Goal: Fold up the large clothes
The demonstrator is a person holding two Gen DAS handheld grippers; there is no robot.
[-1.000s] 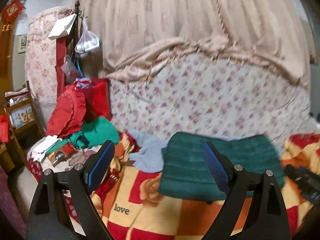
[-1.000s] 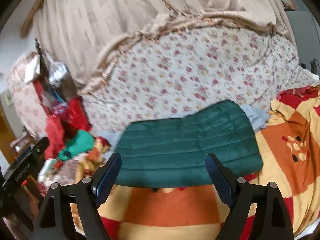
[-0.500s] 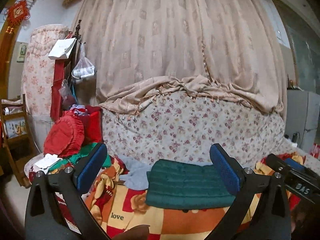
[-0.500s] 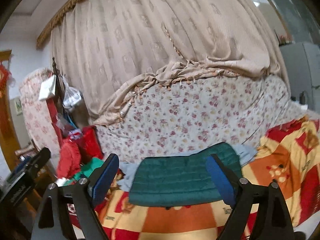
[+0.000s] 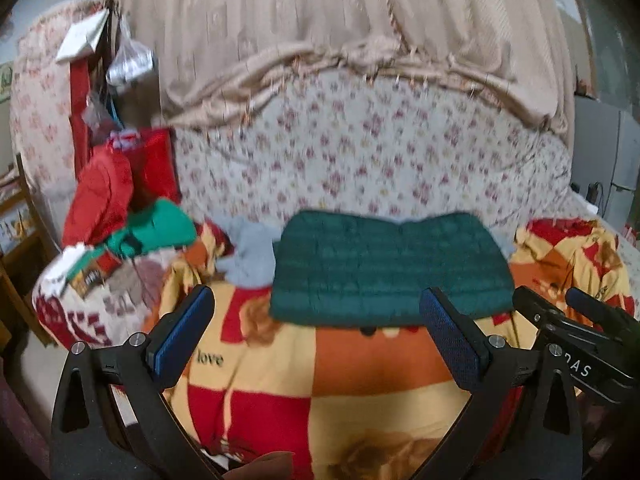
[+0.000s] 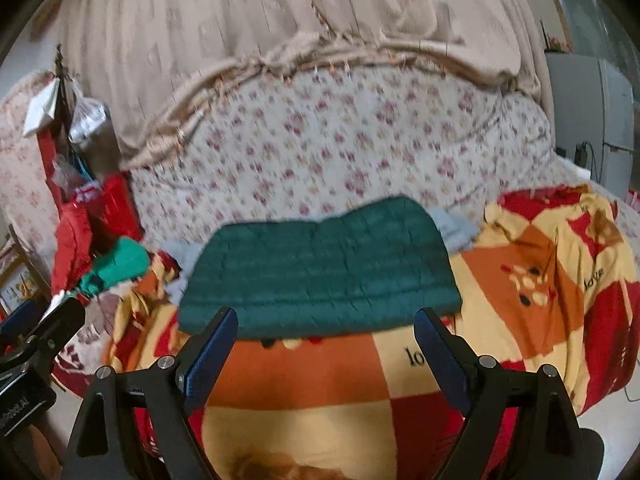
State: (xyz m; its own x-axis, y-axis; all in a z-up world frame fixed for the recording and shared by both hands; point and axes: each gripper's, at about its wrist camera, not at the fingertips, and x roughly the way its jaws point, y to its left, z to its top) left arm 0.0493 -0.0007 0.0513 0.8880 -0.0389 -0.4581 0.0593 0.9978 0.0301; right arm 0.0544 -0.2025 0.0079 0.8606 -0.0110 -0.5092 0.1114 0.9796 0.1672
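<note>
Item: dark green quilted garment (image 5: 390, 266), folded flat to a rectangle, centre of both views, lying on orange-red-yellow checked blanket (image 5: 360, 376) over bed, backed by floral cover (image 5: 360, 152).
Left gripper (image 5: 318, 334): fingers spread wide, empty, short of near hem.
Right gripper (image 6: 326, 350): likewise spread, empty, near lower edge.
Adjacent: pale blue cloth (image 5: 250, 256) touching garment's left side; red and green clothes pile (image 5: 132, 208) at left.
Risks, judged: slippery padded layers sliding apart on single-layer pinch; blanket or blue cloth caught along with hem; fold springing open.
</note>
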